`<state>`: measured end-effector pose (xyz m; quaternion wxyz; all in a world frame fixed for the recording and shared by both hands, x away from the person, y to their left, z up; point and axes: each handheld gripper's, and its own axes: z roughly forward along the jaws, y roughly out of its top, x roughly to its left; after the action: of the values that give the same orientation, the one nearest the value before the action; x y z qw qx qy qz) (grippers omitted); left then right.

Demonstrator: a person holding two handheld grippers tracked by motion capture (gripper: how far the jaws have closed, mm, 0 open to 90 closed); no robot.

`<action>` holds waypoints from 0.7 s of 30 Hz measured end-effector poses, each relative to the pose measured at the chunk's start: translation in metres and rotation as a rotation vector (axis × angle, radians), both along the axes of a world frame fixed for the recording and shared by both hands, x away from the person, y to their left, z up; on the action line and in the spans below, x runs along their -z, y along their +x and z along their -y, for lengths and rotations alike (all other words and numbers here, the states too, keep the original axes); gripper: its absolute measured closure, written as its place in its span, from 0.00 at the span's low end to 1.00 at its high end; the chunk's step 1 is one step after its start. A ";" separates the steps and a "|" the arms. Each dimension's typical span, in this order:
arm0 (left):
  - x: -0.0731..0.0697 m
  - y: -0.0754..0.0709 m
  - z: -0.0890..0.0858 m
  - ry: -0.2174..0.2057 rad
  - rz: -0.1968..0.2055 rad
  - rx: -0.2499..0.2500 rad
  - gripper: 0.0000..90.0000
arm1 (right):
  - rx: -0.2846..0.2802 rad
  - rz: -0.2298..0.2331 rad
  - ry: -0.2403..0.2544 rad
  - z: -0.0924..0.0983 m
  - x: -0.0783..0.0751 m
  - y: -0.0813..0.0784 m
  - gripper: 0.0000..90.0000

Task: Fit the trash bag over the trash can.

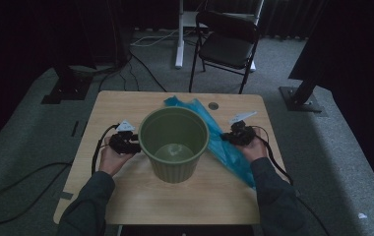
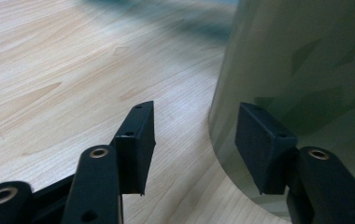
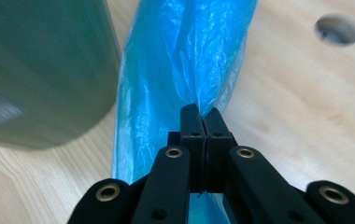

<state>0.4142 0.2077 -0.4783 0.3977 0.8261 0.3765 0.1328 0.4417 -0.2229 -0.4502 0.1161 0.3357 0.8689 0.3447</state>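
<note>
A green ribbed bin stands upright in the middle of the wooden table. A blue plastic bag lies flat beside it on the right, running from behind the bin toward the near right edge. My right gripper is over the bag; in the right gripper view its jaws are pressed together on a gathered fold of the blue bag, lifting it off the table. My left gripper sits at the bin's left side, open, its right fingertip against the bin wall, nothing between the jaws.
A round cable hole is in the table top behind the bag. A black folding chair and a white desk leg stand on the grey carpet beyond the table. Cables trail over both table sides.
</note>
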 end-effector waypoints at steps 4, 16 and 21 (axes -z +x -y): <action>-0.004 0.002 -0.002 -0.001 -0.004 0.012 0.54 | -0.013 0.037 0.055 0.004 -0.026 0.003 0.99; -0.009 0.001 0.006 0.014 -0.013 0.035 0.59 | -0.041 0.118 0.110 -0.002 -0.081 0.009 0.99; -0.009 -0.003 0.013 0.016 -0.005 0.057 0.60 | -0.056 0.143 0.119 -0.008 -0.099 0.010 0.99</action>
<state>0.4112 0.1942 -0.4692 0.3938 0.8398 0.3530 0.1225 0.4517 -0.2147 -0.3514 0.1480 0.2923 0.8453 0.4221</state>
